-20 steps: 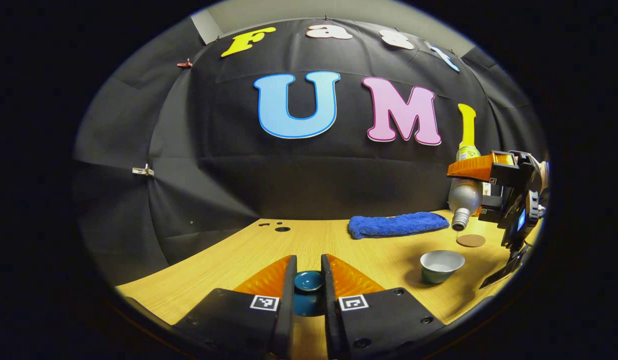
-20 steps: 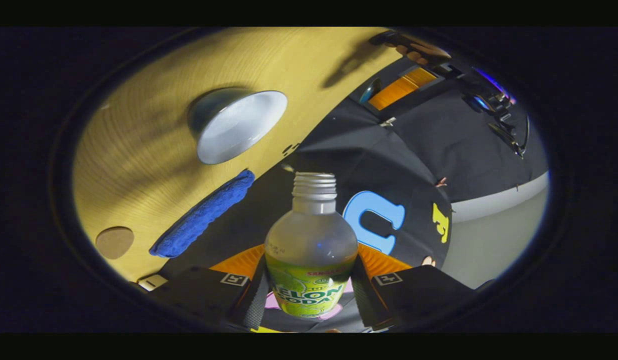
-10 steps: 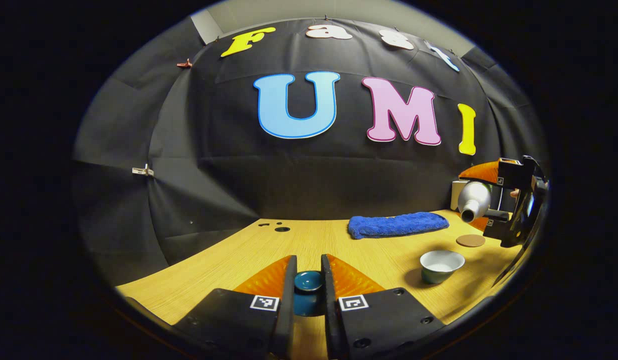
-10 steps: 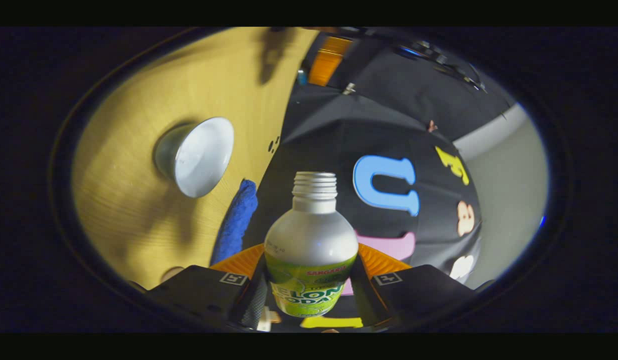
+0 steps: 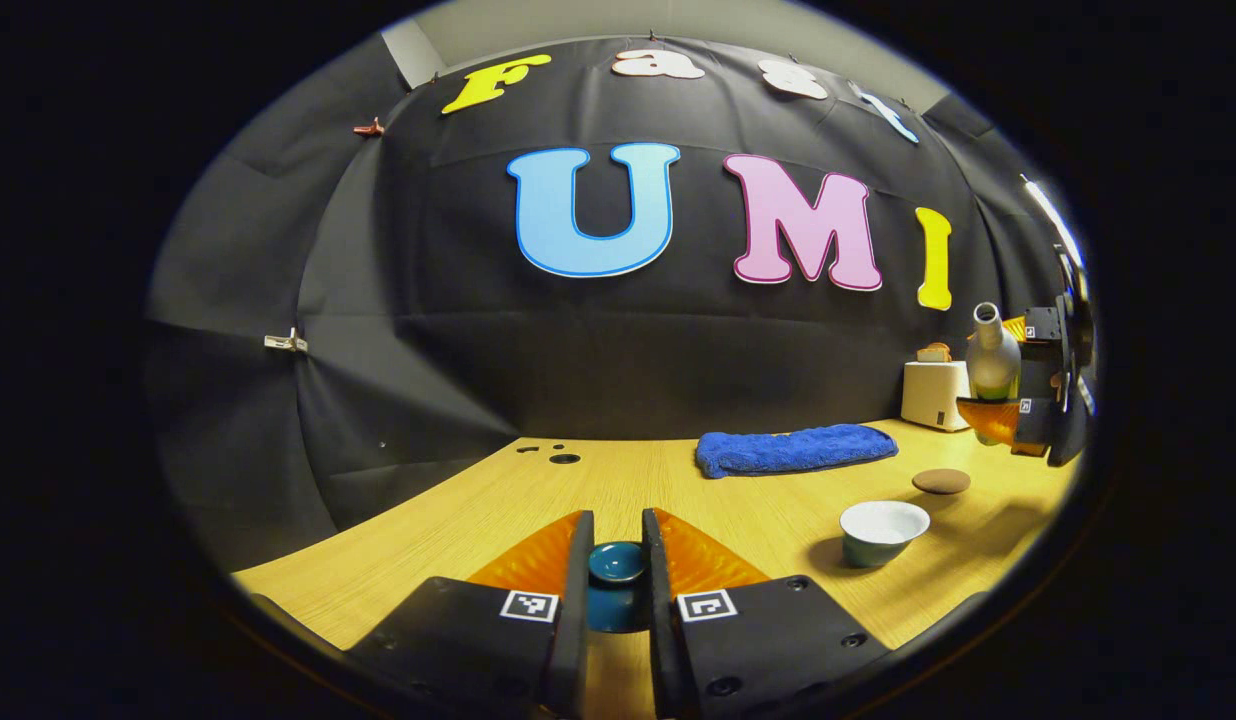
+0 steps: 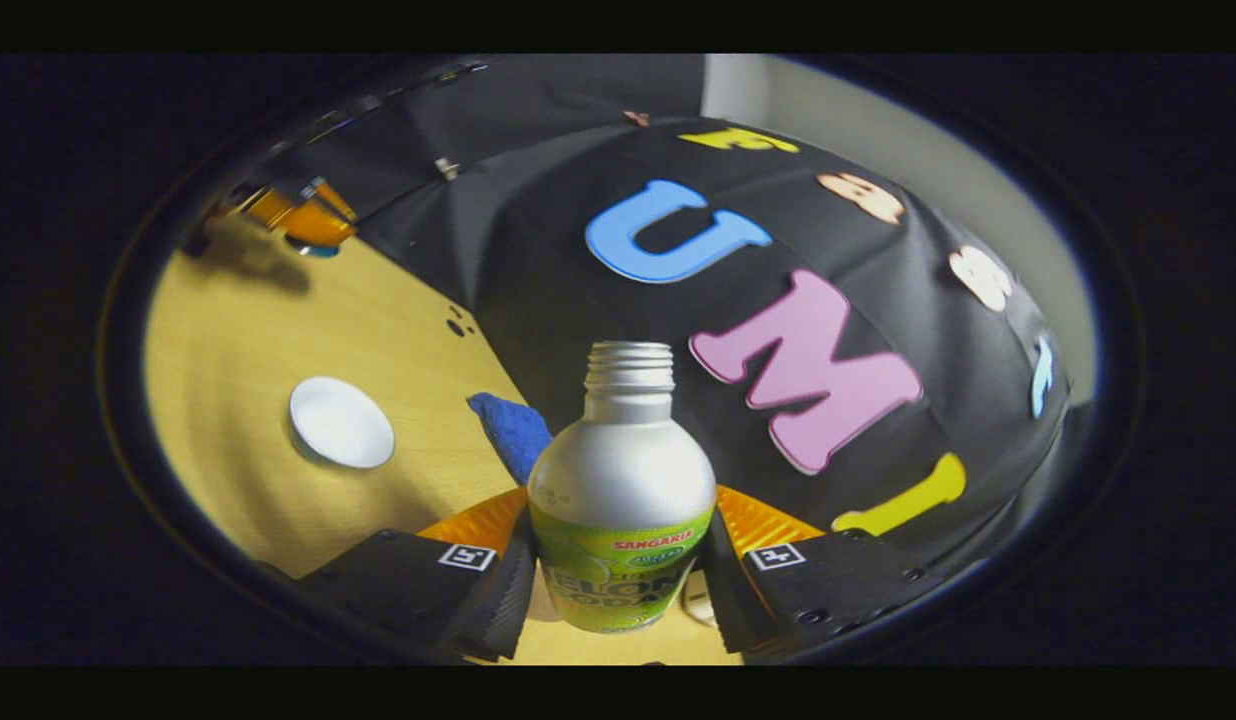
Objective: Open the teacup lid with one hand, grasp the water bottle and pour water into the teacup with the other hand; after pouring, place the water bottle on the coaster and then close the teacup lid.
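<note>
Your right gripper (image 6: 618, 560) is clamped on the water bottle (image 6: 622, 510), both fingers pressing its labelled belly, with the uncapped neck pointing up and away from you; in the left gripper view the same bottle (image 5: 991, 360) stands close to upright, mouth at the top, hanging in the air above the far right of the table (image 5: 618, 490). Holding it by the wide lower body keeps the weight low between the pads and the open mouth clear, which looks sensible for a bottle that must be set down standing. The coaster (image 5: 941, 481) lies flat on the wood just below and slightly left of the bottle, apart from it, so the next move is, by my reading, a short descent onto that disc. The teacup (image 5: 884, 530) sits open nearer you than the coaster; its pale inside is bright, but you cannot tell the water level from these views. Your left gripper (image 5: 618, 575) is closed on the teacup lid (image 5: 617, 565), the dark blue piece pinched between both fingers low over the table and well to the left of the cup, parked out of the bottle's path until the cup needs covering. A blue towel (image 5: 793, 448) lies behind the cup.
</note>
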Motion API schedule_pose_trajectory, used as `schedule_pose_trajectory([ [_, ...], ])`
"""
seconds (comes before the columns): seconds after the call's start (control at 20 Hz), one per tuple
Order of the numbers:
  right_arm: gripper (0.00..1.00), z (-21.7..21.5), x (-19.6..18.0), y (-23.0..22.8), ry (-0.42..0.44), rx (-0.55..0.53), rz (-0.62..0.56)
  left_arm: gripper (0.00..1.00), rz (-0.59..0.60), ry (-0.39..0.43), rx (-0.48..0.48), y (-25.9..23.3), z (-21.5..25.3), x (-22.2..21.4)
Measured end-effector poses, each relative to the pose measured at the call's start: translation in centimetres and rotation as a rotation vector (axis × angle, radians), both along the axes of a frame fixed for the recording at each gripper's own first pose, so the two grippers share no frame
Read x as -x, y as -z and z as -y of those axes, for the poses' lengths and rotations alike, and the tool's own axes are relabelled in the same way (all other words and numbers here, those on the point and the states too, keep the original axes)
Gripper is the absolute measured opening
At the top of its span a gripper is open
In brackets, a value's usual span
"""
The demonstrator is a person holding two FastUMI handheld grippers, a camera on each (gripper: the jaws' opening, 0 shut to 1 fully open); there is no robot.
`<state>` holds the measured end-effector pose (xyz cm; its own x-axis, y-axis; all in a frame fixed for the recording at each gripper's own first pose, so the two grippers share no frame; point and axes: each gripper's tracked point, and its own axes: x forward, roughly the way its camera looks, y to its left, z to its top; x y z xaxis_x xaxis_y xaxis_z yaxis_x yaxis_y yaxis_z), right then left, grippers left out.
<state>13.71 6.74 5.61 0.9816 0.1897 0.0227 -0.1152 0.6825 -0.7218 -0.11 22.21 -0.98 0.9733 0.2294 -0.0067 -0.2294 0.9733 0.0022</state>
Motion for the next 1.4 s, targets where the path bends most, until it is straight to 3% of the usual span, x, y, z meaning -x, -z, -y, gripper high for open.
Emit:
schedule_pose_trajectory([
  [0.1, 0.76, 1.7, 0.1, -0.3, 0.018, -0.157, -0.036, 0.29, 0.000, 0.000, 0.000, 0.0, 0.0, 0.0],
  [0.3, 0.76, 3.2, -1.3, -0.1, -0.040, -0.560, -0.167, 0.29, 0.000, -0.003, 0.000, 0.0, 0.0, 0.0],
  [0.45, 0.76, 5.0, -3.6, 0.3, -0.040, -0.763, -0.218, 0.29, 0.001, -0.007, 0.000, 0.0, -0.1, 0.0],
  [0.8, 0.76, 8.9, -8.0, 3.3, 0.059, -0.779, -0.198, 0.29, 0.000, -0.008, 0.001, 0.0, -0.1, 0.1],
  [0.9, 0.73, 9.1, -8.5, 4.2, 0.075, -0.761, -0.196, 0.29, 0.000, -0.008, 0.001, 0.0, -0.1, 0.1],
  [0.95, 0.78, 9.0, -8.7, 4.4, 0.072, -0.766, -0.197, 0.29, 0.000, -0.008, 0.001, 0.0, -0.1, 0.1],
  [1.4, 0.81, 9.4, -9.6, 6.2, 0.107, -0.758, -0.199, 0.29, 0.000, -0.007, 0.001, 0.0, -0.1, 0.1],
])
